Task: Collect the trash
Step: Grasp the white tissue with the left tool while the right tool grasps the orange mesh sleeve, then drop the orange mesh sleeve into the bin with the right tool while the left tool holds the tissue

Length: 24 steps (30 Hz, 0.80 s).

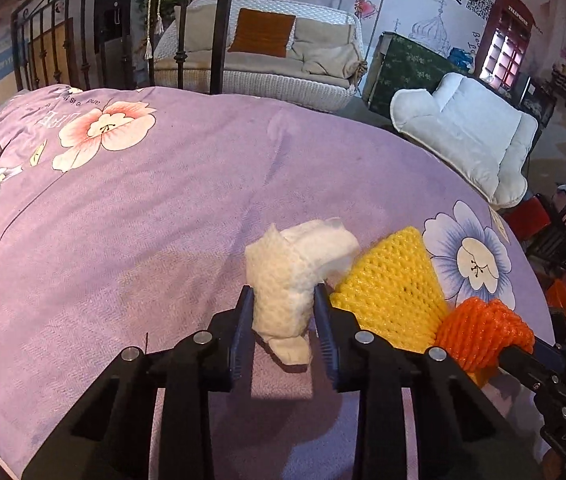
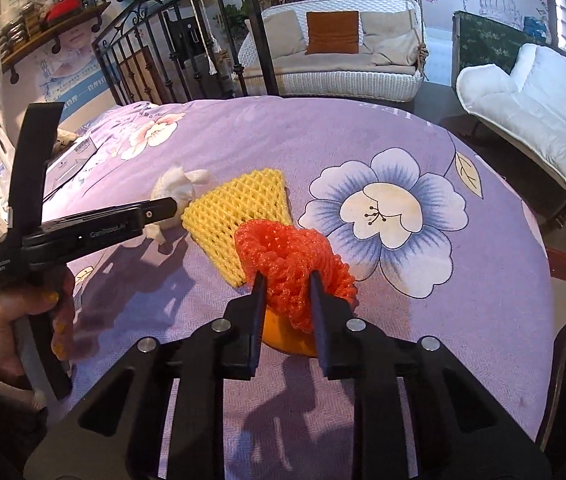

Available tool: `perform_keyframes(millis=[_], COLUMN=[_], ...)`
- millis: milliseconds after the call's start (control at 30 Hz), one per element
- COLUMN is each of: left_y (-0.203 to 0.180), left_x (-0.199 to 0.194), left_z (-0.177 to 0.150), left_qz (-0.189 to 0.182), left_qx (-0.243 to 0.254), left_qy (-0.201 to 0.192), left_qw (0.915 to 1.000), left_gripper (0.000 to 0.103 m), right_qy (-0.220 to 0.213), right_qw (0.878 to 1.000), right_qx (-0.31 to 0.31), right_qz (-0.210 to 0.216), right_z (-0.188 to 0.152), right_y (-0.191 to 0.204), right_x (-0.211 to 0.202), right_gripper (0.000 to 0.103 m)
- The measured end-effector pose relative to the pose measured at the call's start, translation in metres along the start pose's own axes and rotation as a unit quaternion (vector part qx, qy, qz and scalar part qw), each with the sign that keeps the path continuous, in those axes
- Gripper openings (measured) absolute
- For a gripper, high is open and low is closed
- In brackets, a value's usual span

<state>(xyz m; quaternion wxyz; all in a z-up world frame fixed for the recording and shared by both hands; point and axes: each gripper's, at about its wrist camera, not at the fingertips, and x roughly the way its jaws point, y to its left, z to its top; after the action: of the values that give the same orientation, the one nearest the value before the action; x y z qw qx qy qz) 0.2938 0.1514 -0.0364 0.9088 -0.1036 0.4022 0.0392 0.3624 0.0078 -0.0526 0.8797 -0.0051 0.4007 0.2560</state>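
Note:
A crumpled white tissue (image 1: 291, 276) sits on the purple floral bed cover (image 1: 143, 208). My left gripper (image 1: 283, 300) is shut on it, one finger on each side. A yellow foam fruit net (image 1: 391, 280) lies flat just right of it. My right gripper (image 2: 285, 284) is shut on an orange foam net (image 2: 291, 256), which overlaps the near corner of the yellow net (image 2: 239, 216). An orange object, partly hidden, lies under the orange net. In the right wrist view the left gripper (image 2: 163, 208) reaches in from the left onto the tissue (image 2: 179, 188).
A box or booklet (image 2: 71, 160) lies at the far left of the bed. Black iron railing (image 2: 139, 64) stands behind the bed. A white wicker swing seat (image 2: 339, 52) and a white cushioned chair (image 2: 543, 112) stand beyond. The bed edge drops off at right.

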Motion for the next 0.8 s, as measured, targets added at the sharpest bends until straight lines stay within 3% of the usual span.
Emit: perform_keyframes(millis=[267, 800], left_y=[0.000, -0.037], left_x=[-0.040, -0.111], left_z=[-0.014, -0.075], left_qz=[0.011, -0.047], left_qx=[-0.004, 0.004], left_qy=[-0.039, -0.070], left_qw=[0.9992, 0.9964], left_gripper=[0.029, 0.029], right_qy=[-0.032, -0.074], right_qw=[0.999, 0.997], right_qx=[0.010, 0.028], right_qz=[-0.010, -0.018], right_z=[-0.007, -0.051], right_y=[-0.001, -0.006], right_x=[-0.030, -0.111], right_gripper=[0.021, 0.021])
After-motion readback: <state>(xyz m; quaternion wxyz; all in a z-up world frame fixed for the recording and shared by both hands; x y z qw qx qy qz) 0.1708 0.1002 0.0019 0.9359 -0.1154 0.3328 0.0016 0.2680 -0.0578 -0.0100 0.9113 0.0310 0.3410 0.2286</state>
